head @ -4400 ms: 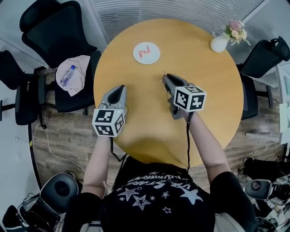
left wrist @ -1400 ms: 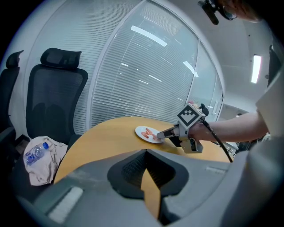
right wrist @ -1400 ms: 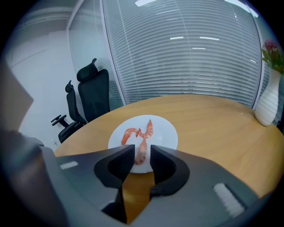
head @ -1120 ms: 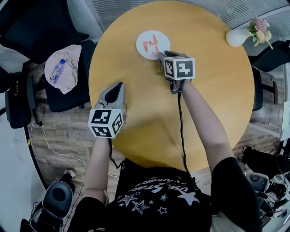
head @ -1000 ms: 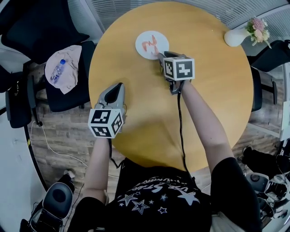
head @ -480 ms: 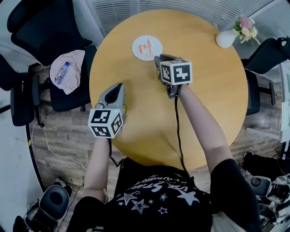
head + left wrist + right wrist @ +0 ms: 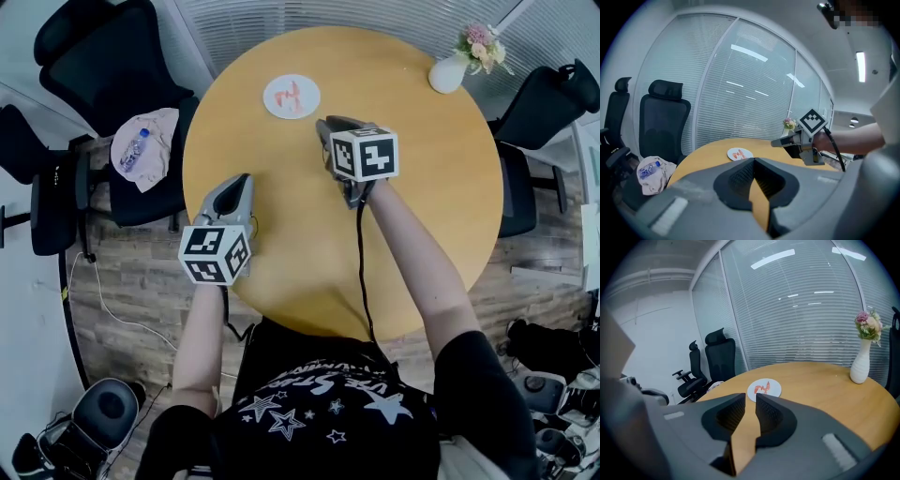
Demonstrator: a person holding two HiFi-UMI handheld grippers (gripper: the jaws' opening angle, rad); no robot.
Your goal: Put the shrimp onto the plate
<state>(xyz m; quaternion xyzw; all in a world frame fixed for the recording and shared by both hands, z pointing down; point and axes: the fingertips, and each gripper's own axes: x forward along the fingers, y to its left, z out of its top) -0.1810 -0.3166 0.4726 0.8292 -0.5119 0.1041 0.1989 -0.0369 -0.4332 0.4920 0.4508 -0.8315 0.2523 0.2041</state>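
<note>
A small white plate [image 7: 276, 106] lies at the far left of the round wooden table [image 7: 422, 187], with orange-red shrimp [image 7: 293, 94] lying on it. My right gripper [image 7: 322, 124] hovers just right of and nearer than the plate, apart from it. In the right gripper view the plate [image 7: 774, 391] and shrimp [image 7: 761, 388] lie beyond the jaws. Those jaws are closing, a narrow gap remains, and nothing is between them [image 7: 750, 400]. My left gripper [image 7: 246, 178] rests near the table's left edge, tips together and empty [image 7: 753, 160].
A white vase with flowers [image 7: 450, 70] stands at the table's far right edge. Black office chairs [image 7: 112, 56] ring the table. One chair on the left holds a cloth and a water bottle [image 7: 141, 150]. Another chair [image 7: 539, 112] is at right.
My right gripper has drawn back from the plate's edge toward me, leaving the shrimp on the plate. The left gripper has stayed in place.
</note>
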